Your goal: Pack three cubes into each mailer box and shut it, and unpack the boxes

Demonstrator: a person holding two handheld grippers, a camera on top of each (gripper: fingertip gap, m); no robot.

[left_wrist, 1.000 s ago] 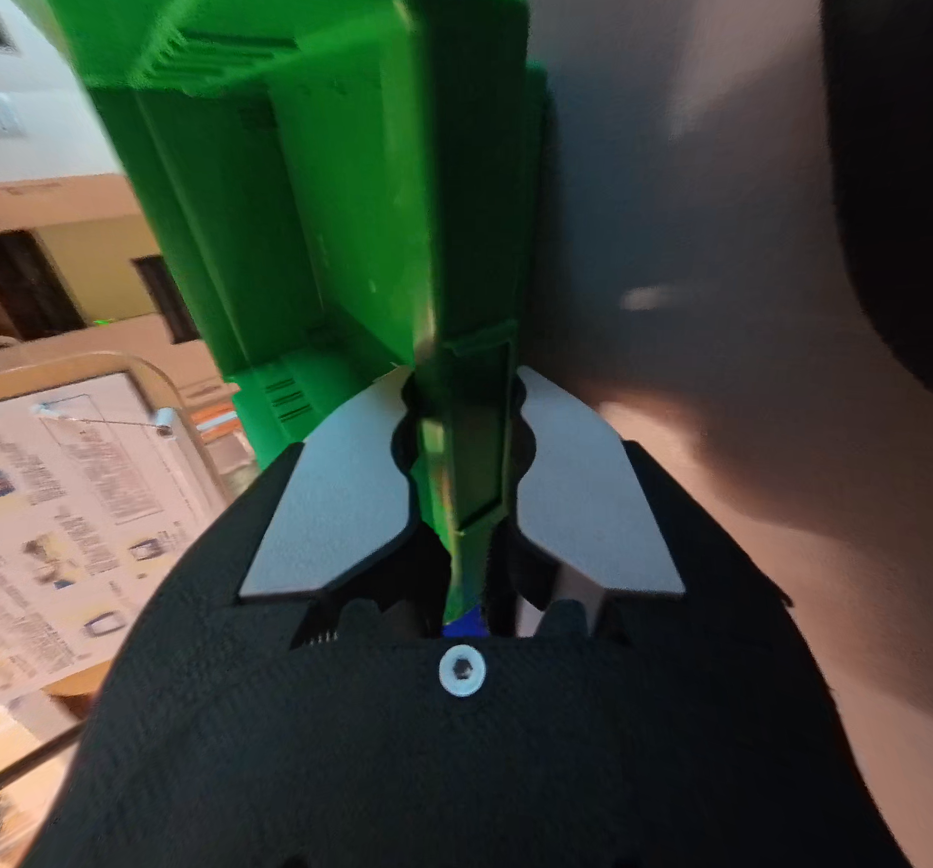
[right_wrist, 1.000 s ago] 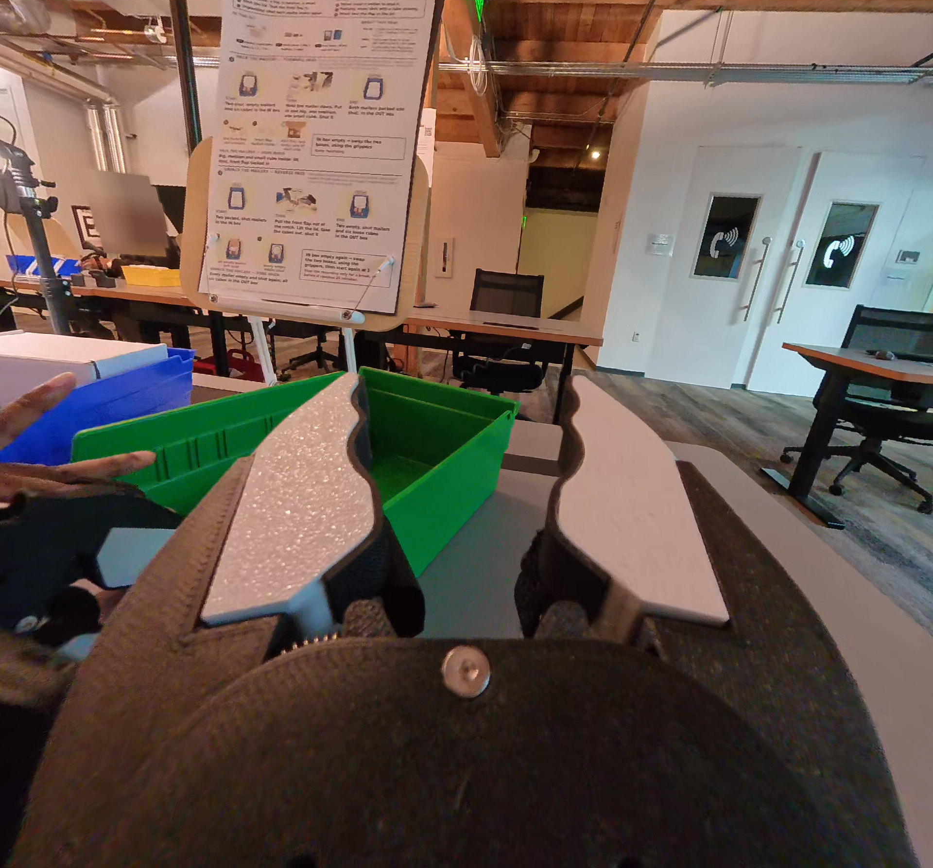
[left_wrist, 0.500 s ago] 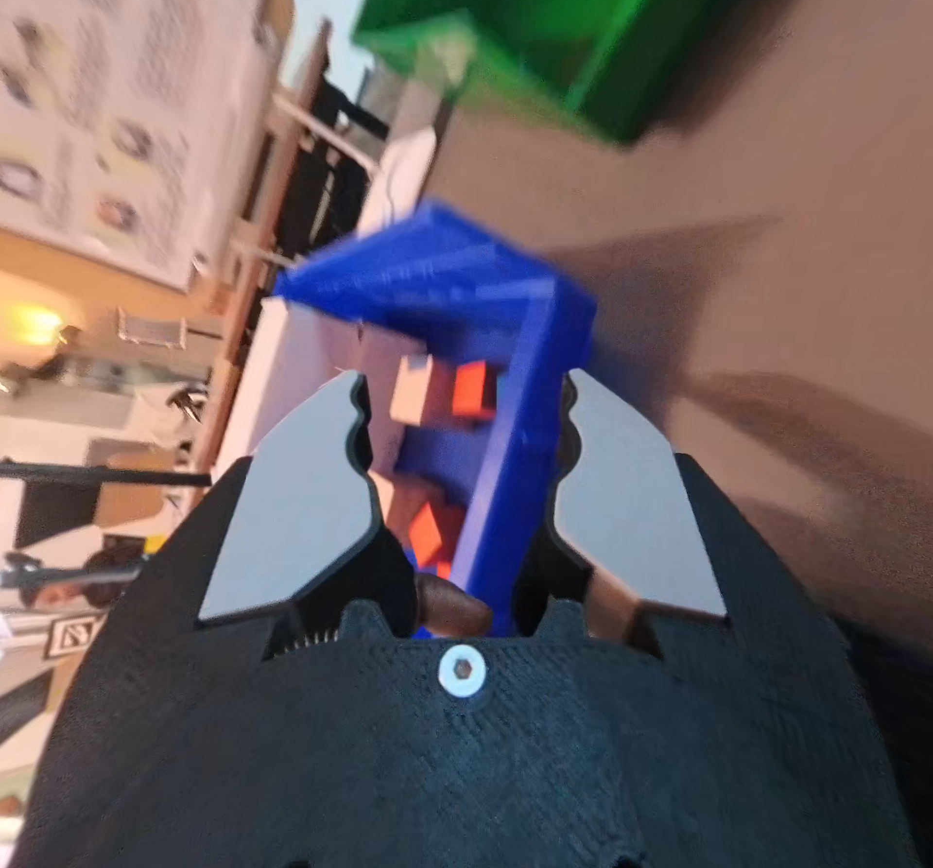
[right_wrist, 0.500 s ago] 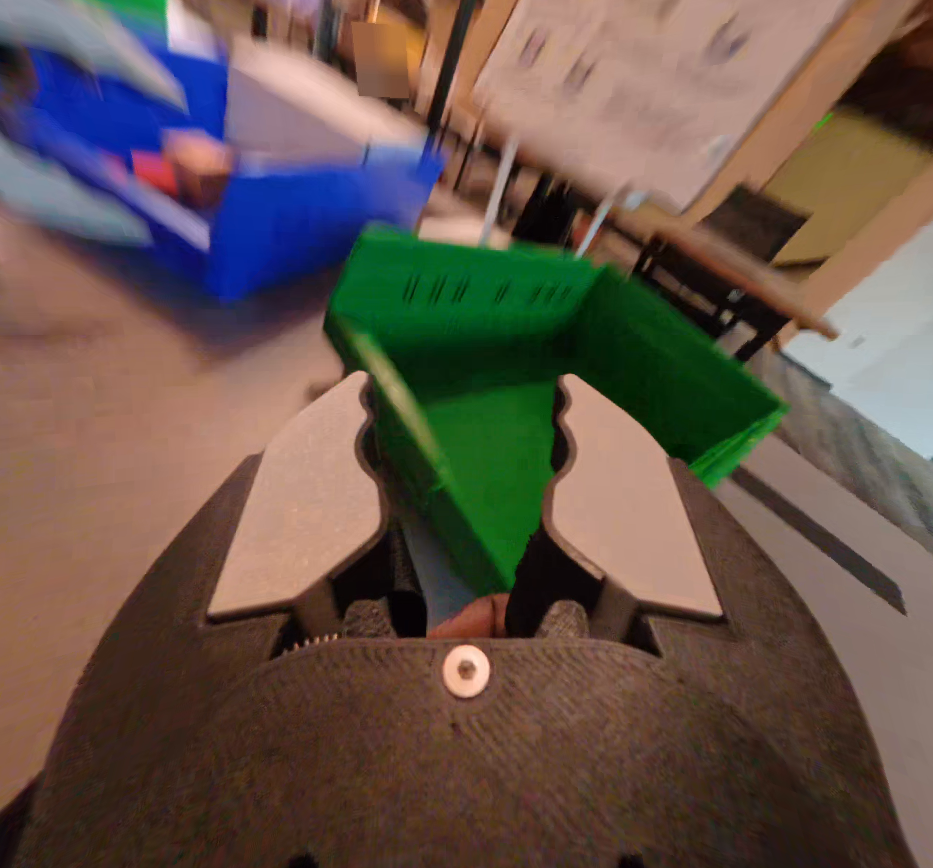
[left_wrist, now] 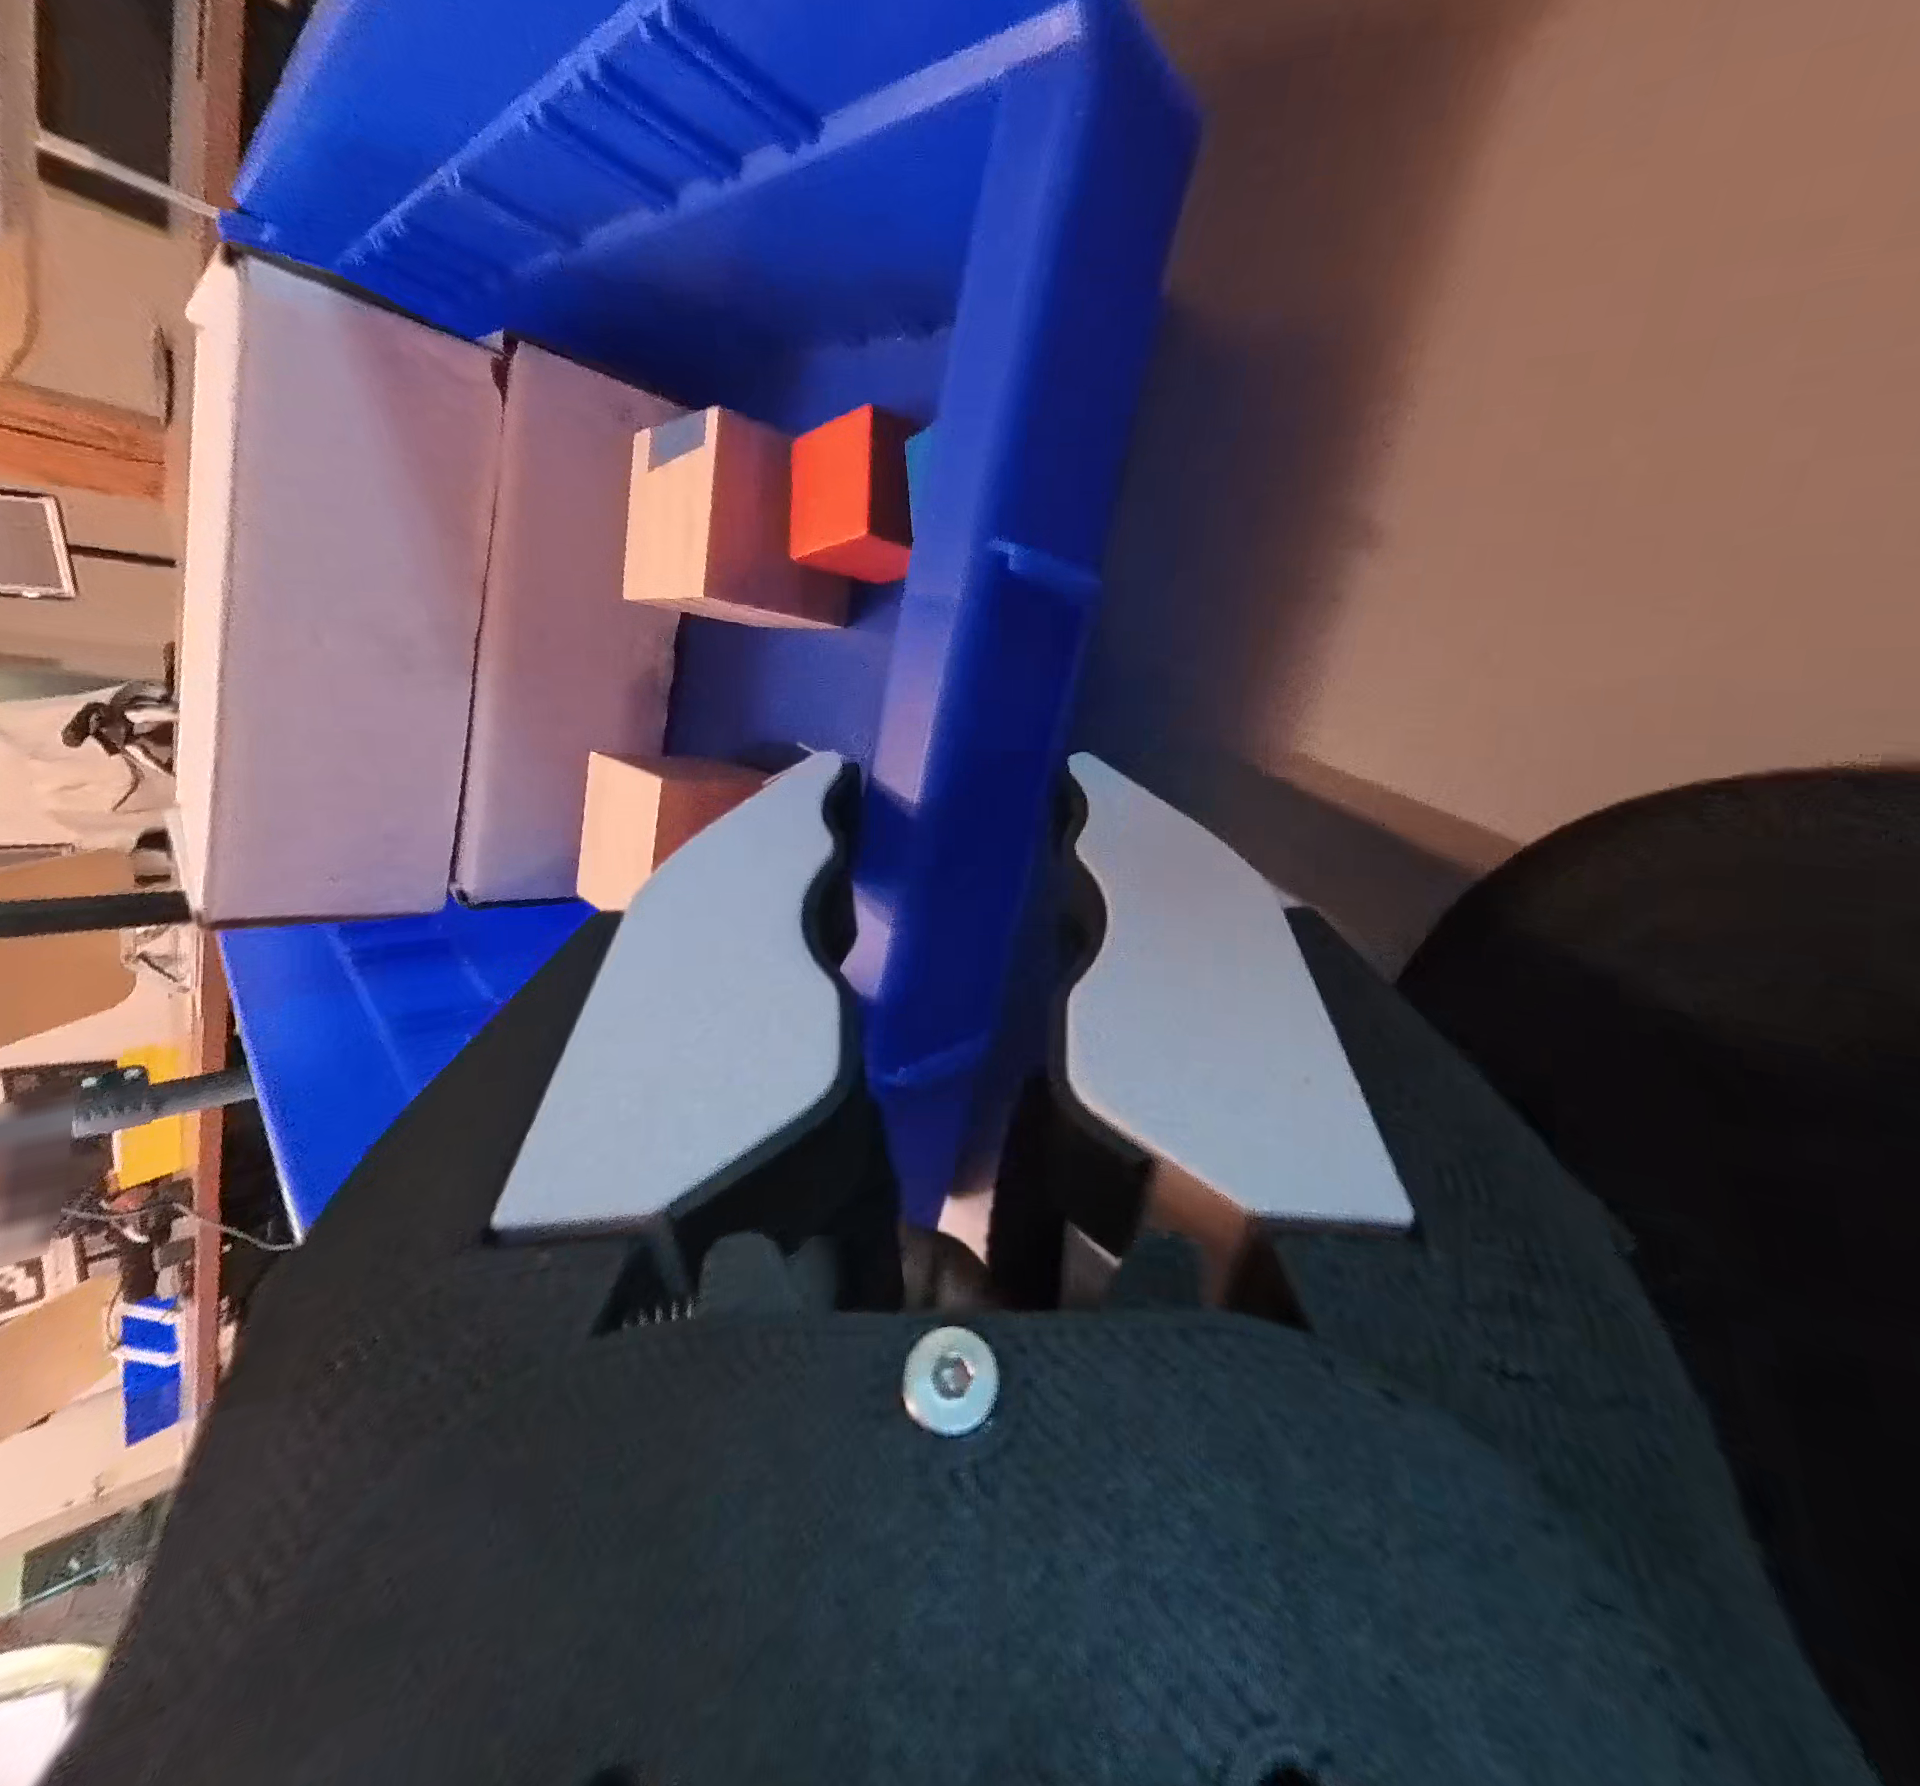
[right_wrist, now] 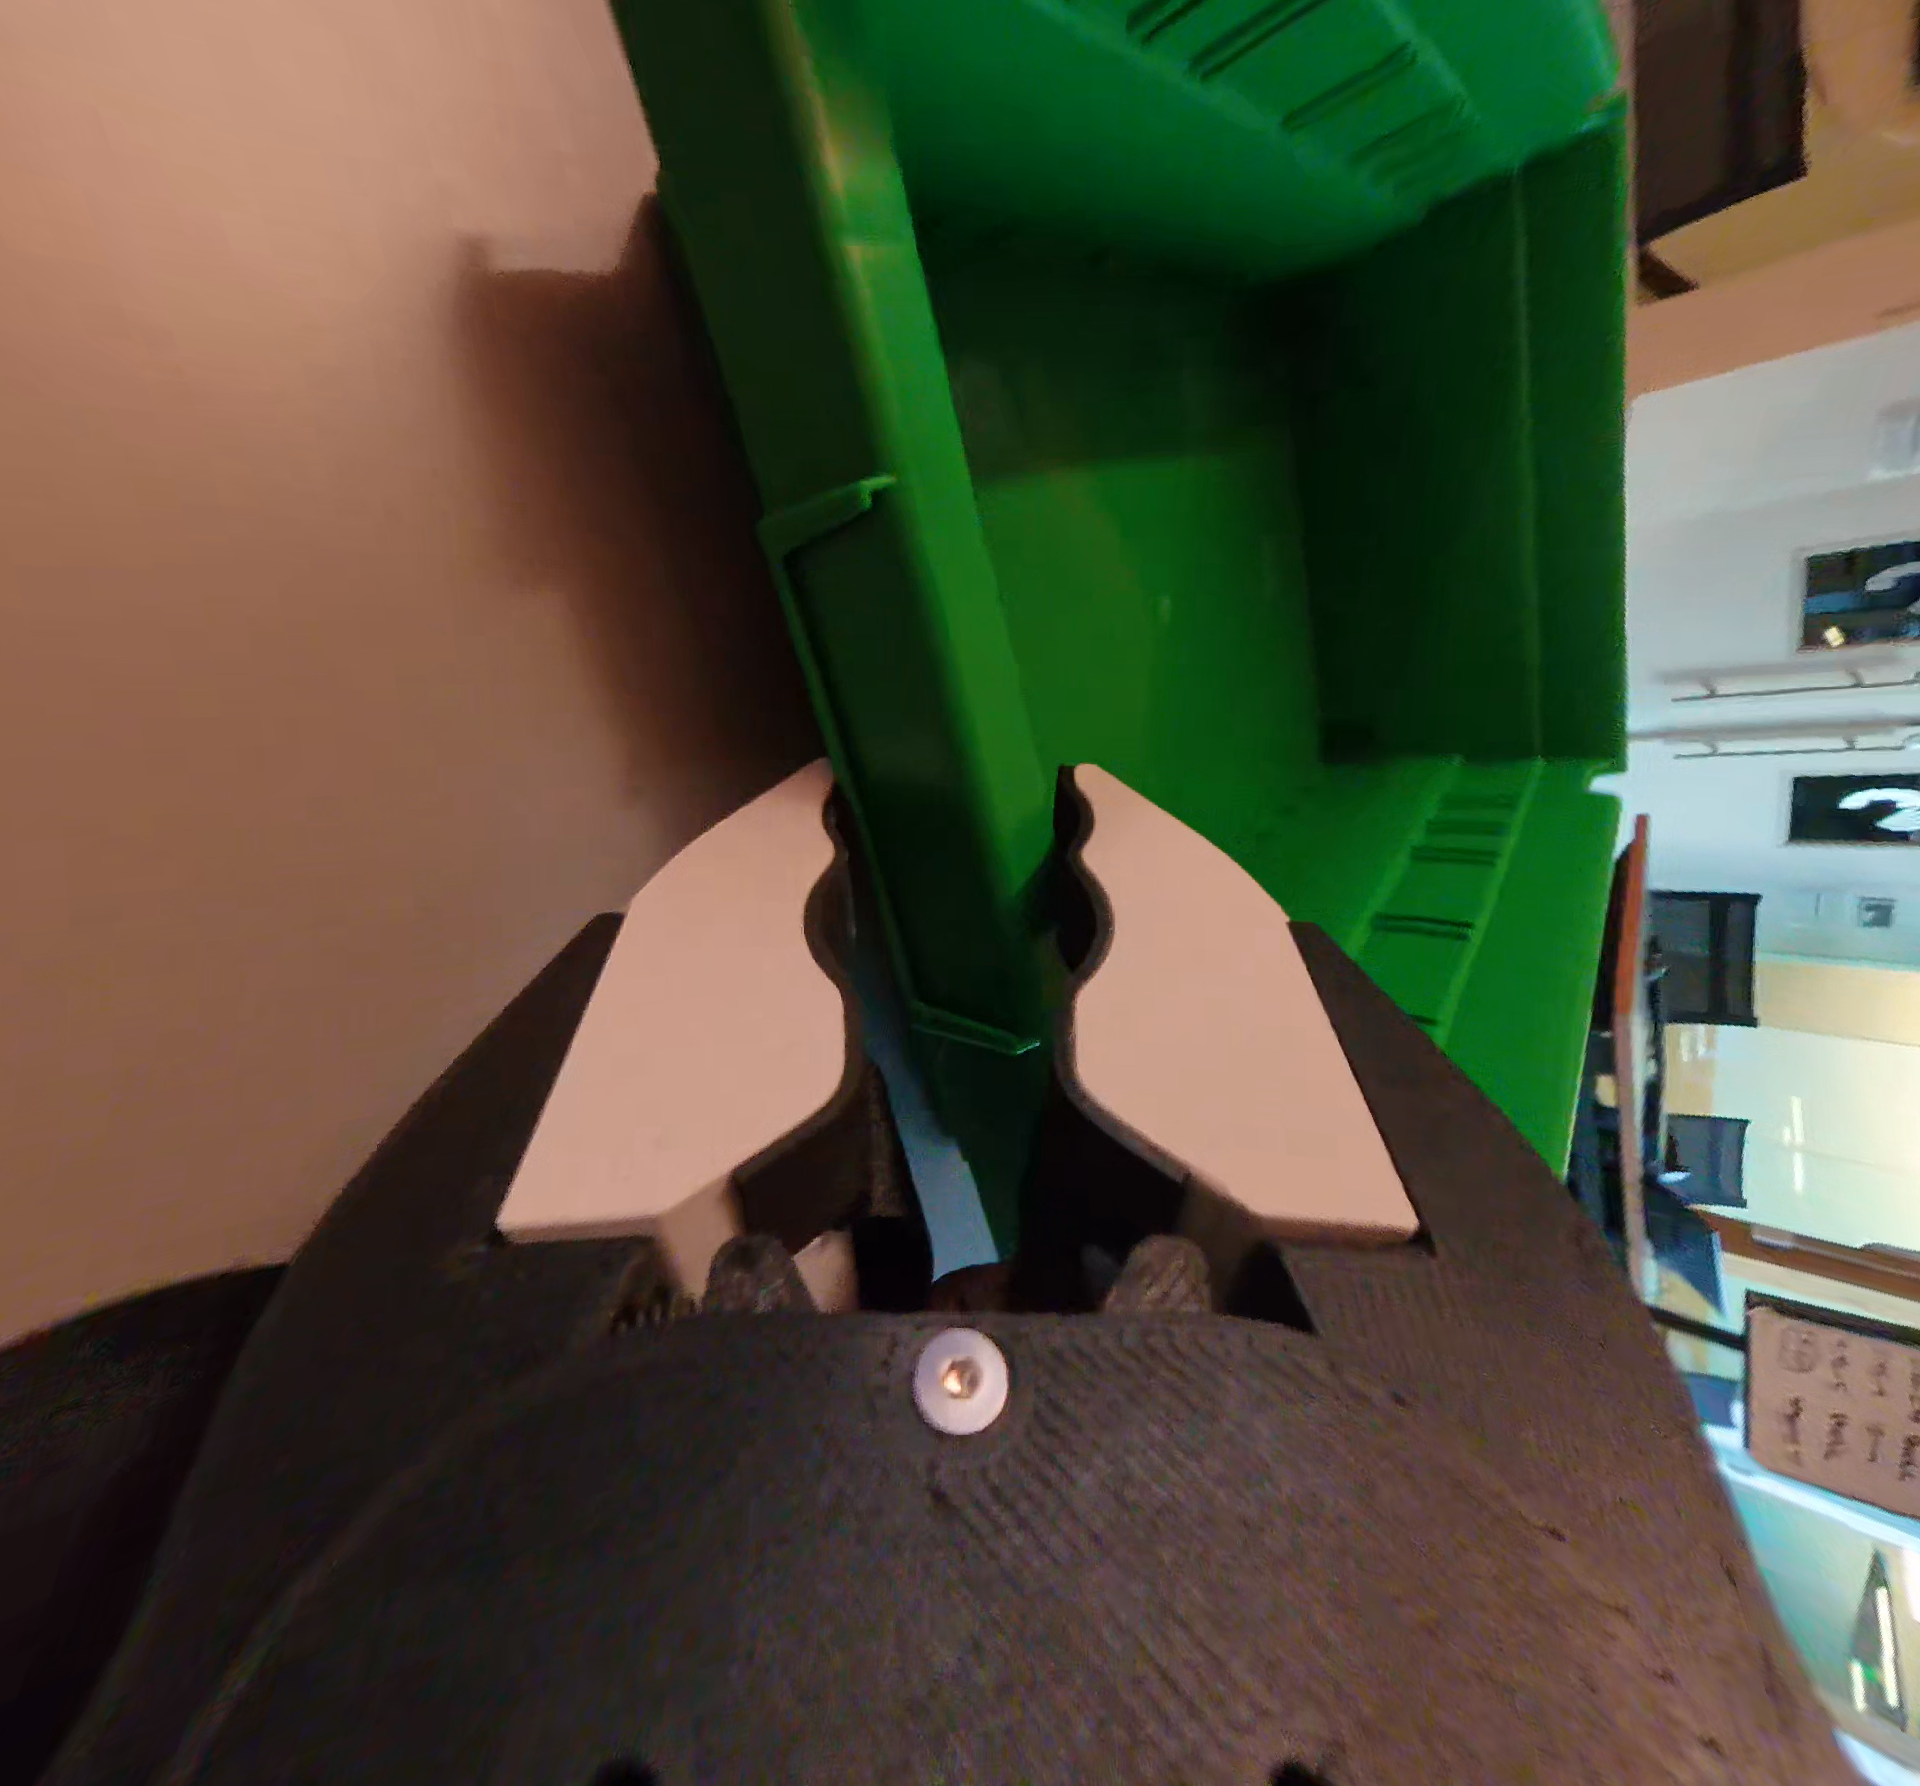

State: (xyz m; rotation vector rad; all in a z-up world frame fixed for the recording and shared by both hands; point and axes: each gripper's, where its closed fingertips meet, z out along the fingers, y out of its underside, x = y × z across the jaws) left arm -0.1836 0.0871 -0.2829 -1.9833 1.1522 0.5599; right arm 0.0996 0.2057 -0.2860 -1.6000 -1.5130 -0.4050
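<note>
The left wrist view is rolled sideways. My left gripper is shut on the front wall of a blue bin. Inside the bin lie two white mailer boxes, two wooden cubes and a red cube; one wooden cube is partly hidden behind my finger. My right gripper is shut on the front wall of a green bin, which is empty inside. A pale blue strip on that wall runs down between the jaws.
Both bins rest on a grey-brown table, which also shows in the right wrist view. The dark body of the other gripper sits close at the right. Office desks and an instruction board stand behind. The tips of one gripper are about 30 centimetres away from the tips of the other.
My left gripper let go of the green bin, moved to the blue bin and closed on its wall. My right gripper came down onto the green bin's wall and closed.
</note>
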